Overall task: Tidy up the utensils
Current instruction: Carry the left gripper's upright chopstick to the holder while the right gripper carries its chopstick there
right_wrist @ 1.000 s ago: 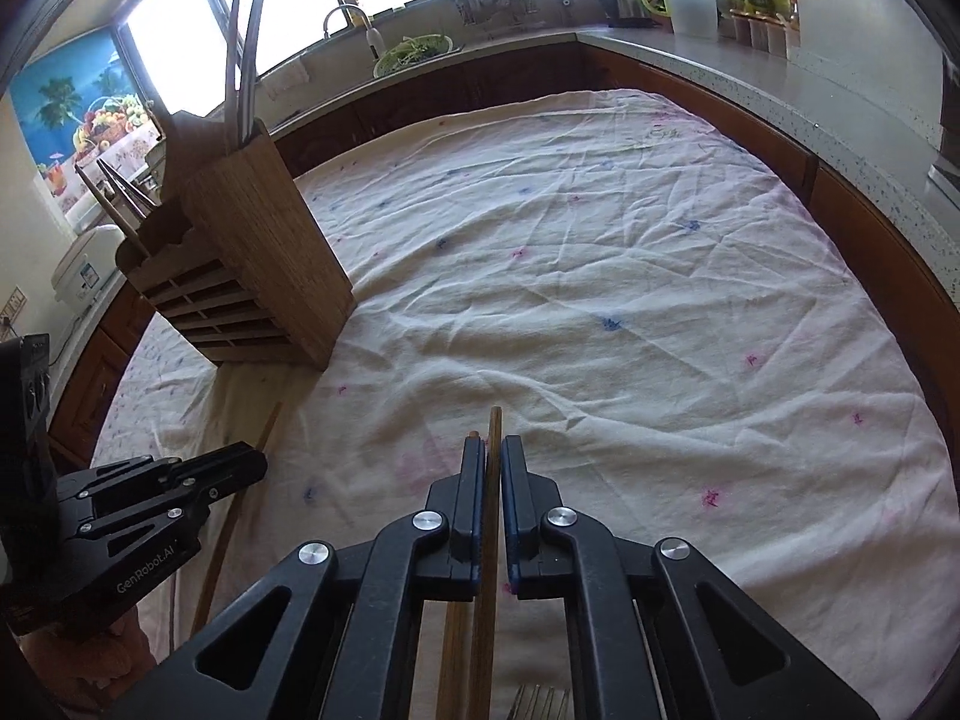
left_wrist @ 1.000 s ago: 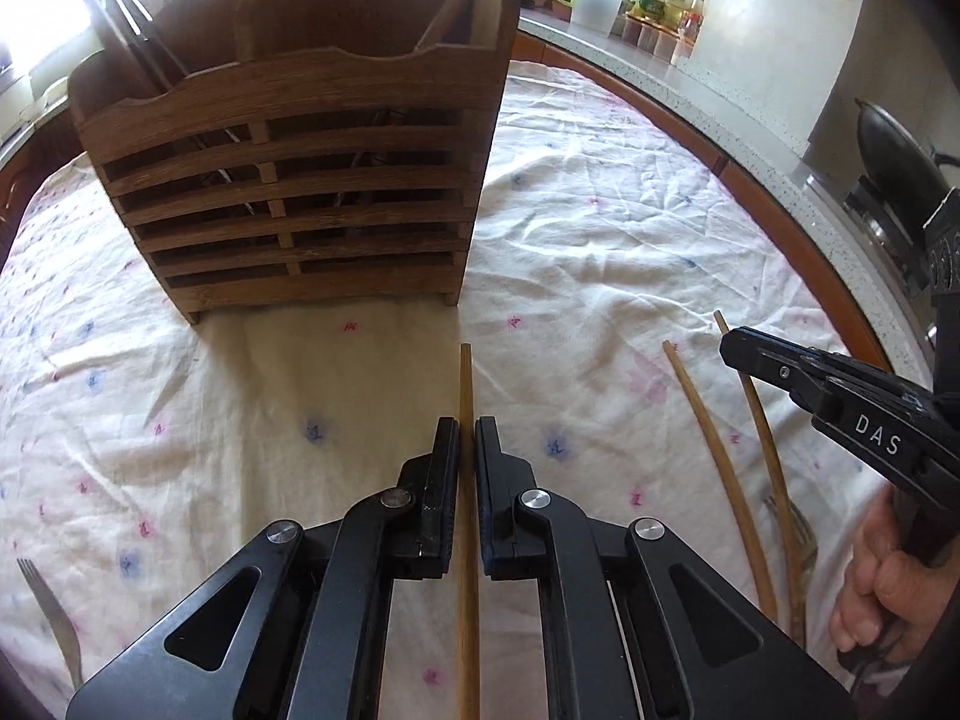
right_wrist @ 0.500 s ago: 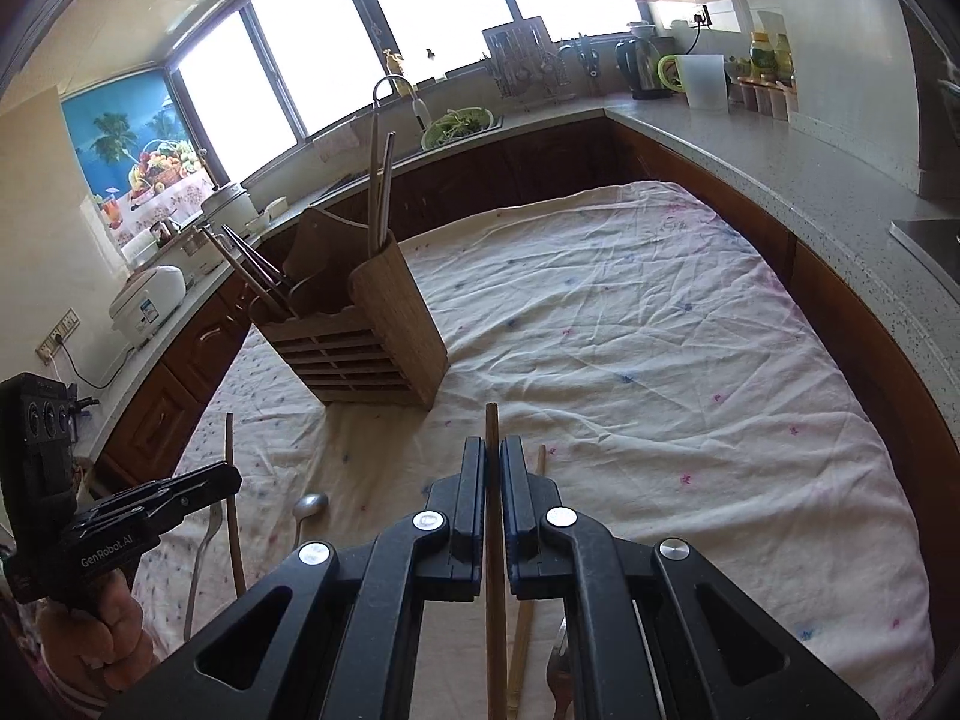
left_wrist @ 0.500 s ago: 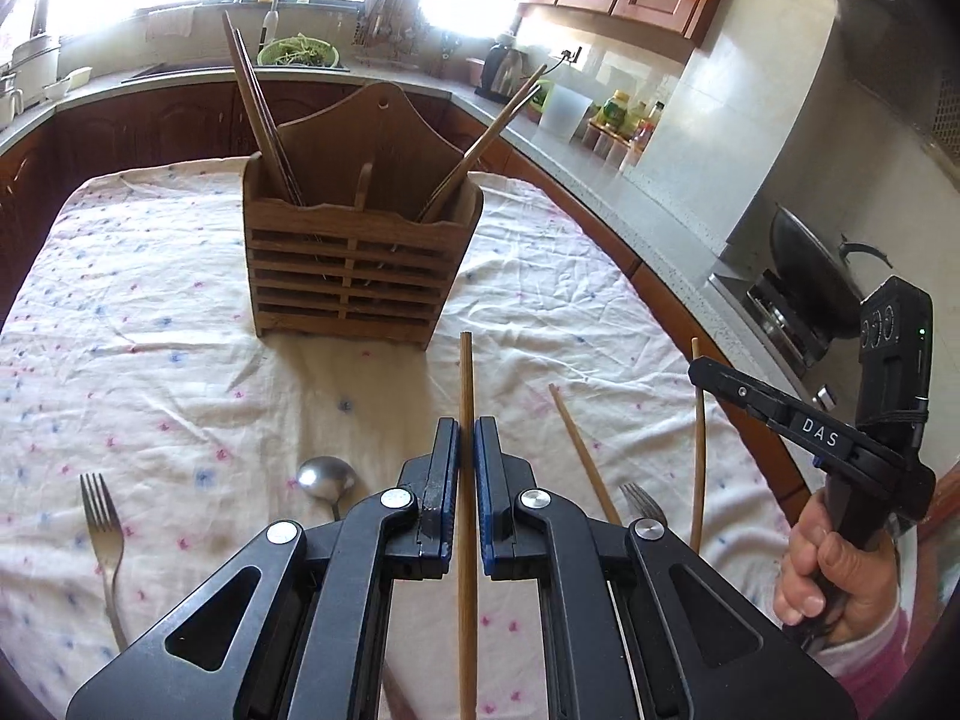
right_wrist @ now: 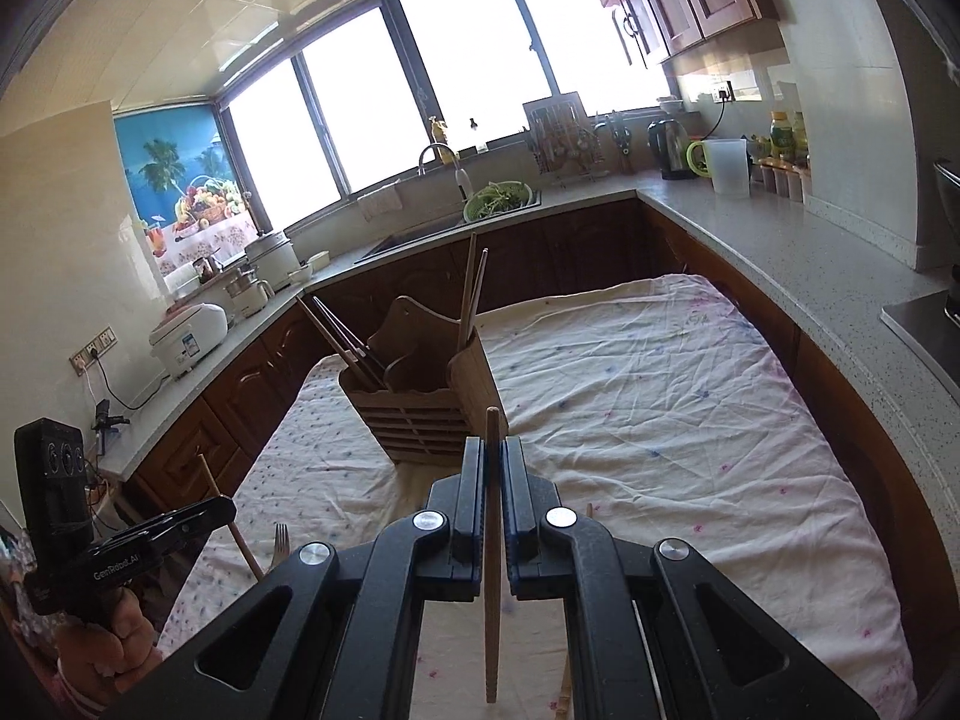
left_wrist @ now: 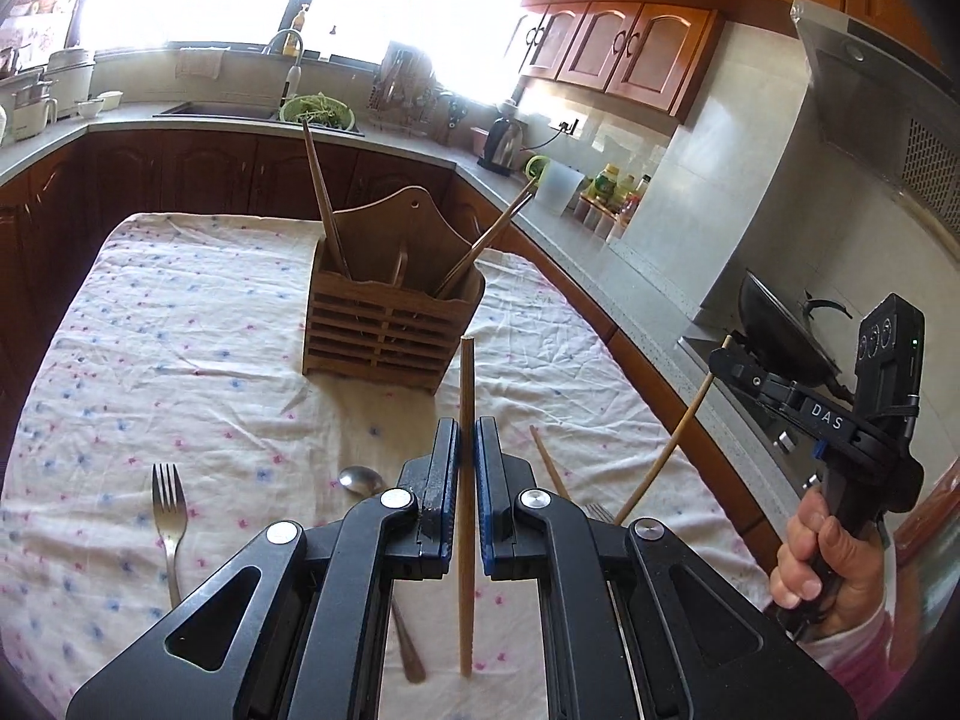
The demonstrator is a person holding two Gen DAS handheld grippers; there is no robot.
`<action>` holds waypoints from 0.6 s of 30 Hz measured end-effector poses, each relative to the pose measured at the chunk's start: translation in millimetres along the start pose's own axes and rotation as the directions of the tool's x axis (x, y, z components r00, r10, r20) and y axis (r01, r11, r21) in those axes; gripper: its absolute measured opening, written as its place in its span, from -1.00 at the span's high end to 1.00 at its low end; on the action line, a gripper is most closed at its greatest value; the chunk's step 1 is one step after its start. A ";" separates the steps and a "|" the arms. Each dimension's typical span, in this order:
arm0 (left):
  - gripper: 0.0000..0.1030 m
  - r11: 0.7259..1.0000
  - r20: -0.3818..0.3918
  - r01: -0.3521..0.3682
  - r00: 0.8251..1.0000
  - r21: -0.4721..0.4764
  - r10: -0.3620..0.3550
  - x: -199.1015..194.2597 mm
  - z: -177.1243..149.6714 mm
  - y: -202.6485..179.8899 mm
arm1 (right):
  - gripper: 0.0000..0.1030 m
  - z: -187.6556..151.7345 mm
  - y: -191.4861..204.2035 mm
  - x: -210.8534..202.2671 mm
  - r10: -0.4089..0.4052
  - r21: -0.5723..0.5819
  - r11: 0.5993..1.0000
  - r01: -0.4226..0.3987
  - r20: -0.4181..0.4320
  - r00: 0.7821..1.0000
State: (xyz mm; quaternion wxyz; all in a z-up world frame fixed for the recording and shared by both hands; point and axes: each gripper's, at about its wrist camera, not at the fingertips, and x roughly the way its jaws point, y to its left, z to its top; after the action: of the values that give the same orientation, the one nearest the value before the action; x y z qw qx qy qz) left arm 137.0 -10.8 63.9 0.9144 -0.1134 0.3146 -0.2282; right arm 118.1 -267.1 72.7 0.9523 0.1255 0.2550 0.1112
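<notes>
Both grippers are up off the table, each clamped on 1 wooden chopstick. The left gripper (left_wrist: 465, 438) has its blue-edged jaws closed tight on a chopstick (left_wrist: 466, 516) that runs straight along the fingers, its blunt end poking out toward 12 o'clock and its thin end hanging back under the body. The right gripper (right_wrist: 493, 456) is pinched shut the same way on its own chopstick (right_wrist: 492, 570), tip pointing at 12 o'clock toward the holder (right_wrist: 423, 405).

From the left camera the holder (left_wrist: 390, 324) stands upright on the flowered cloth (left_wrist: 150, 360) at about 11 o'clock, well apart from the jaws. It is a slatted wooden box with a tall back and a divider; a pair of chopsticks (left_wrist: 324, 204) leans out of its left compartment and more sticks (left_wrist: 489, 240) lean right out of the other one.

Loose pieces on the cloth: a fork (left_wrist: 168, 516) at 9 o'clock, tines away from the camera, a spoon (left_wrist: 363, 480) just left of the left fingers with its handle running under the gripper, and 1 chopstick (left_wrist: 549, 462) just right of them. Fork tines (left_wrist: 597, 510) peek out beside that, mostly hidden.

At 3 o'clock in the left view the right gripper (left_wrist: 729, 363) shows side-on in a hand (left_wrist: 831, 558), its chopstick (left_wrist: 672, 438) slanting down to the left. A wok (left_wrist: 780, 330) sits on the counter behind it
</notes>
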 end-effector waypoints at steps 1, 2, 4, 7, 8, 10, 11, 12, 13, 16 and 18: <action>0.91 1.000 0.005 -0.002 1.000 0.003 0.002 -1.4 1.0 0.0 | 0.90 0.8 1.3 -0.2 0.003 -0.002 1.000 -0.003 0.003 1.000; 0.91 1.000 0.010 -0.006 1.000 0.007 0.006 -2.4 2.0 -0.1 | 0.90 1.7 2.6 0.4 0.006 -0.003 1.000 -0.006 0.005 1.000; 0.91 1.000 0.018 -0.008 1.000 0.010 0.008 -4.1 3.6 -0.1 | 0.90 2.0 5.0 0.3 0.009 -0.007 1.000 -0.009 0.009 1.000; 0.91 1.000 0.032 -0.007 0.999 0.012 0.007 -7.7 6.1 -0.1 | 0.90 2.6 8.1 2.0 0.013 -0.011 1.000 -0.013 0.013 1.000; 0.91 1.000 0.035 -0.008 0.999 0.013 0.007 -8.3 7.3 -0.3 | 0.90 3.2 8.2 3.0 0.015 -0.011 1.000 -0.015 0.013 1.000; 0.91 1.000 0.048 -0.013 0.999 0.015 0.012 -11.1 9.9 0.1 | 0.90 4.3 8.5 4.3 0.018 -0.012 1.000 -0.018 0.013 1.000; 0.91 1.000 0.054 -0.016 0.998 0.016 0.015 -12.0 11.8 0.0 | 0.90 5.1 9.3 5.3 0.020 -0.014 1.000 -0.020 0.013 1.000; 0.91 1.000 0.060 -0.017 0.998 0.017 0.016 -13.0 13.4 0.3 | 0.90 5.3 10.2 5.3 0.020 -0.017 1.000 -0.020 0.015 1.000; 0.91 1.000 0.066 -0.018 0.998 0.017 0.017 -13.8 14.9 0.7 | 0.90 5.7 11.7 5.6 0.020 -0.020 1.000 -0.020 0.016 1.000; 0.91 1.000 0.082 -0.023 0.996 0.018 0.021 -16.0 19.9 2.5 | 0.90 8.8 14.1 7.9 0.025 -0.023 0.999 -0.025 0.020 0.999; 0.91 0.999 0.094 -0.028 0.995 0.017 0.026 -17.2 23.3 3.9 | 0.90 10.8 16.3 9.4 0.029 -0.025 0.999 -0.028 0.024 0.999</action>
State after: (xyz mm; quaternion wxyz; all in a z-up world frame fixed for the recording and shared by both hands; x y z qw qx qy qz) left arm 140.9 2.5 89.7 0.9321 -0.1114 0.2708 -0.2132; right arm 129.1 -251.1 82.3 0.9551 0.1187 0.2403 0.1264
